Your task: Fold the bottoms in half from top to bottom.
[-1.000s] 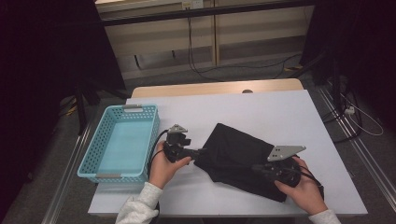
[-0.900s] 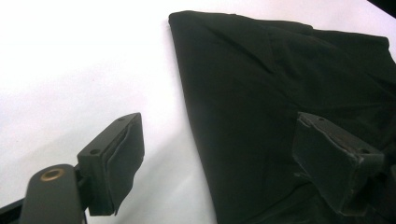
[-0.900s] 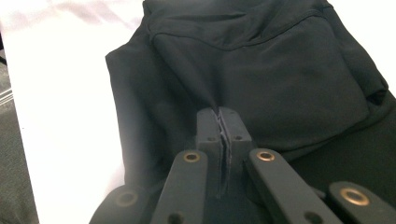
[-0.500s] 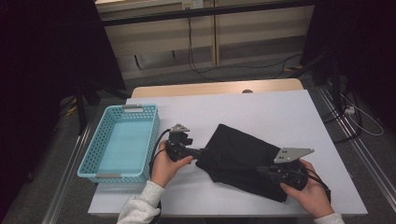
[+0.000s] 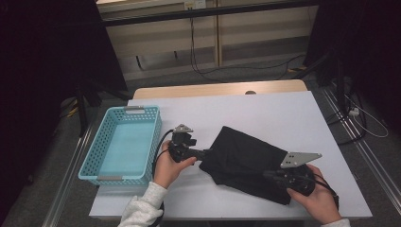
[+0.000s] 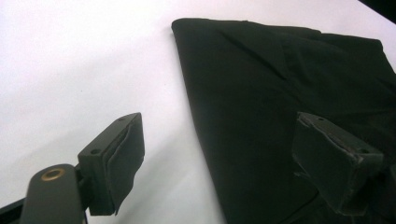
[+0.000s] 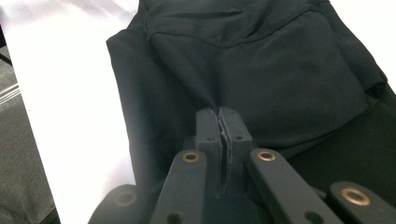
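Observation:
A black cloth [image 5: 241, 151] lies crumpled on the white table [image 5: 265, 109], right of centre. My right gripper [image 5: 270, 174] sits at the cloth's near right corner, shut on a pinched fold of the fabric [image 7: 261, 56]. In the right gripper view its jaws [image 7: 218, 116] meet with a crease of cloth running into them. My left gripper [image 5: 208, 153] rests at the cloth's left edge and stands open. In the left gripper view [image 6: 229, 158] one jaw hovers over bare table and the other over the black cloth [image 6: 280, 70], pressing on nothing.
A light blue plastic basket [image 5: 90, 156] with nothing in it stands at the table's left edge, close to the left hand. Bare white table stretches behind the cloth. A wooden strip [image 5: 217, 89] runs along the far edge, with cables on the floor beyond.
The right hand has slid a little right and toward the front edge, drawing the cloth's near corner with it. The left hand has stayed put.

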`<move>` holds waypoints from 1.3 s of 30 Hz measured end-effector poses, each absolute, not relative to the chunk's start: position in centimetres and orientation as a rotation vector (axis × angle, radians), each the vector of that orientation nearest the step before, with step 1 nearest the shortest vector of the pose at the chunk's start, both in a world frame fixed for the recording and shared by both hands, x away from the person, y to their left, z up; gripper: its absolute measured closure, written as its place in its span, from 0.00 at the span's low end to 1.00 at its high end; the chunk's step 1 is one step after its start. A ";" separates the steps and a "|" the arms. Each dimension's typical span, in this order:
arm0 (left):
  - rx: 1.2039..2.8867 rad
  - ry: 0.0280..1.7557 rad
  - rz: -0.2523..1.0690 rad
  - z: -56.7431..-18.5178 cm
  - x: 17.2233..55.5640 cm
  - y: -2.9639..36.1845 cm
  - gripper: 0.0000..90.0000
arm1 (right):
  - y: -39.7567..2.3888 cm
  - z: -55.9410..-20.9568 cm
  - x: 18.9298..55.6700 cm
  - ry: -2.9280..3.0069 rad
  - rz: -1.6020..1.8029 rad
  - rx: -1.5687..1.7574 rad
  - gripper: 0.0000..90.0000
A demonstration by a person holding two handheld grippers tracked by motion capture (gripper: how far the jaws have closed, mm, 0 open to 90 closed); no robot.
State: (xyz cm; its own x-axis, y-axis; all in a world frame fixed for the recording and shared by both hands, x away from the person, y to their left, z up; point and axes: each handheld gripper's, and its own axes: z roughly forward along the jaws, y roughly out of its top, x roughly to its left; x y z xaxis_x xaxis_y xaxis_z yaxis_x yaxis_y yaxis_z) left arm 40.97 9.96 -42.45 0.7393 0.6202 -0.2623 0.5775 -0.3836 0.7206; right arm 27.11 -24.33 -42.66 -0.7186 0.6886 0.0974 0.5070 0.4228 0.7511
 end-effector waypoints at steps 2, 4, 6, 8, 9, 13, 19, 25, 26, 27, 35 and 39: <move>2.088 0.902 0.053 -42.6 41.0 9.9 0.19 | -24.4 -42.6 27.0 2.450 1.171 1.050 0.98; 2.091 0.901 0.052 -42.6 41.1 9.8 0.19 | -24.6 -42.5 26.9 2.442 1.172 1.054 0.98; 2.089 0.901 0.051 -42.6 41.1 9.6 0.19 | -24.7 -42.5 26.9 2.435 1.171 1.060 0.98; 2.098 0.894 0.055 -42.7 41.1 9.5 0.19 | -24.8 -42.5 26.8 2.435 1.173 1.059 0.98; 2.097 0.899 0.056 -42.7 41.1 9.5 0.19 | -24.9 -42.5 26.8 2.437 1.169 1.059 0.98; 2.108 0.888 0.059 -42.8 41.0 9.3 0.19 | -25.3 -42.3 26.7 2.425 1.169 1.063 0.98; 2.105 0.892 0.043 -42.9 41.1 9.3 0.19 | -26.4 -42.1 26.4 2.398 1.180 1.097 0.98; 2.102 0.888 0.045 -42.7 41.0 9.3 0.19 | -26.2 -41.9 26.0 2.398 1.178 1.083 0.98; 2.102 0.889 0.044 -42.7 41.1 9.3 0.19 | -26.2 -41.9 25.9 2.400 1.180 1.082 0.98; 2.100 0.895 0.046 -42.8 41.1 9.3 0.19 | -26.2 -42.0 25.8 2.402 1.180 1.082 0.98; 2.095 0.896 0.052 -42.6 41.0 9.3 0.19 | -26.6 -42.0 25.4 2.393 1.181 1.090 0.98; 2.095 0.895 0.051 -42.6 41.0 9.3 0.19 | -26.8 -42.0 25.2 2.390 1.175 1.097 0.98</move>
State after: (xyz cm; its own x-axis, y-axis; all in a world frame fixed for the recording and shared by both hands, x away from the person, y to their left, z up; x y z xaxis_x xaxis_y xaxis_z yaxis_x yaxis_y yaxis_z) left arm 41.01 9.26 -42.61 0.7447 0.6128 -0.2644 0.5789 -0.3959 0.7128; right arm 25.22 -26.79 -41.99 -0.6809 0.7267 0.0914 0.5161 0.3876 0.7638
